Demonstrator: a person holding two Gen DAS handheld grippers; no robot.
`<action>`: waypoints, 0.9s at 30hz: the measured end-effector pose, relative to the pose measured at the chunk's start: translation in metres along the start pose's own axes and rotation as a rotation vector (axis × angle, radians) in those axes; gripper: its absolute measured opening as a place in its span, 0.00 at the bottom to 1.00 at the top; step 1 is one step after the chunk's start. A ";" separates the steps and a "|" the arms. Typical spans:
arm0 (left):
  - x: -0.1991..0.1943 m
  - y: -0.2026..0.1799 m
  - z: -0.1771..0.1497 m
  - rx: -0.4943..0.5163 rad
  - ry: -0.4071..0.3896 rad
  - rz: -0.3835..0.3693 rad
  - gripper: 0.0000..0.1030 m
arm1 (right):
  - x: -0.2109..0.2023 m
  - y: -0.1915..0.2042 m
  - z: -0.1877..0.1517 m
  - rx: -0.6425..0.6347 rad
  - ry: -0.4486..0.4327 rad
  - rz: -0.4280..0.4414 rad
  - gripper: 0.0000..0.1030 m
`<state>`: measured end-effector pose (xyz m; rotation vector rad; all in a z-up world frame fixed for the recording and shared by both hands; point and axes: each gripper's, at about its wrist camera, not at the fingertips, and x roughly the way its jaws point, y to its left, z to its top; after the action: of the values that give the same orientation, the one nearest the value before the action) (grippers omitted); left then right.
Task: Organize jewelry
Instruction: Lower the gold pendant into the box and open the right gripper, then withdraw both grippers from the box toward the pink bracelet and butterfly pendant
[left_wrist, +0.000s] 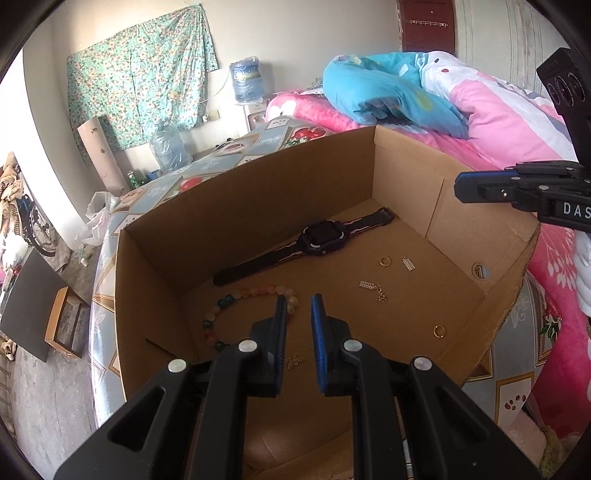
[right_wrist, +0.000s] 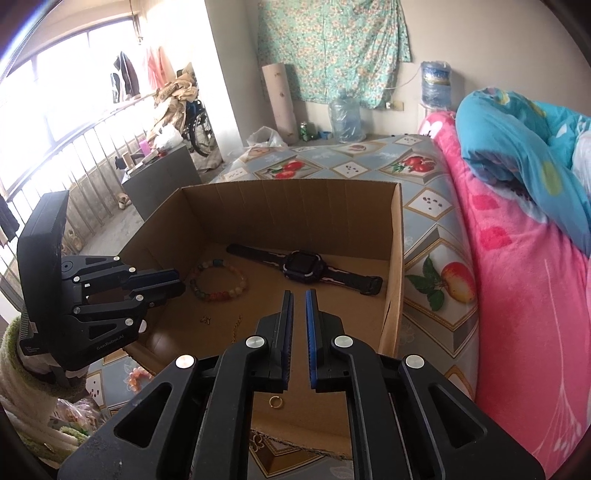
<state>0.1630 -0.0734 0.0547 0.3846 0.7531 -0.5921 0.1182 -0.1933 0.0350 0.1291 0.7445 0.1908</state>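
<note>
An open cardboard box (left_wrist: 258, 192) holds a black smartwatch (left_wrist: 321, 236), a bracelet of coloured beads (left_wrist: 236, 306), two gold rings (left_wrist: 385, 261) (left_wrist: 439, 331), small silver charms (left_wrist: 367, 285) and a gold butterfly charm (left_wrist: 294, 360). My left gripper (left_wrist: 298, 306) hangs over the box's near side beside the bracelet, jaws slightly apart and empty. My right gripper (right_wrist: 299, 295) hovers above the box floor in front of the watch (right_wrist: 303, 267), also slightly apart with nothing between its pads. One gold ring (right_wrist: 275, 401) lies under it. Each gripper shows in the other's view (left_wrist: 458, 184) (right_wrist: 181, 282).
The box stands on a table with a fruit-patterned cloth (right_wrist: 436, 229). A bed with a pink blanket (right_wrist: 517, 295) and blue quilt (left_wrist: 388, 88) borders it. A pink bead bracelet (right_wrist: 138, 376) lies outside the box by a woolly sleeve (right_wrist: 22, 387).
</note>
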 end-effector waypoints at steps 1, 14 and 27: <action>-0.002 0.000 0.000 -0.003 -0.008 -0.001 0.12 | -0.003 -0.001 0.000 0.007 -0.009 0.001 0.08; -0.075 -0.002 -0.007 -0.048 -0.270 -0.128 0.46 | -0.061 0.006 -0.013 0.057 -0.217 0.071 0.41; -0.139 -0.009 -0.059 -0.094 -0.323 -0.383 0.71 | -0.096 0.018 -0.064 0.127 -0.268 0.056 0.71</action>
<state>0.0458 0.0003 0.1149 0.0509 0.5416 -0.9498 0.0034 -0.1938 0.0546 0.2913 0.4854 0.1756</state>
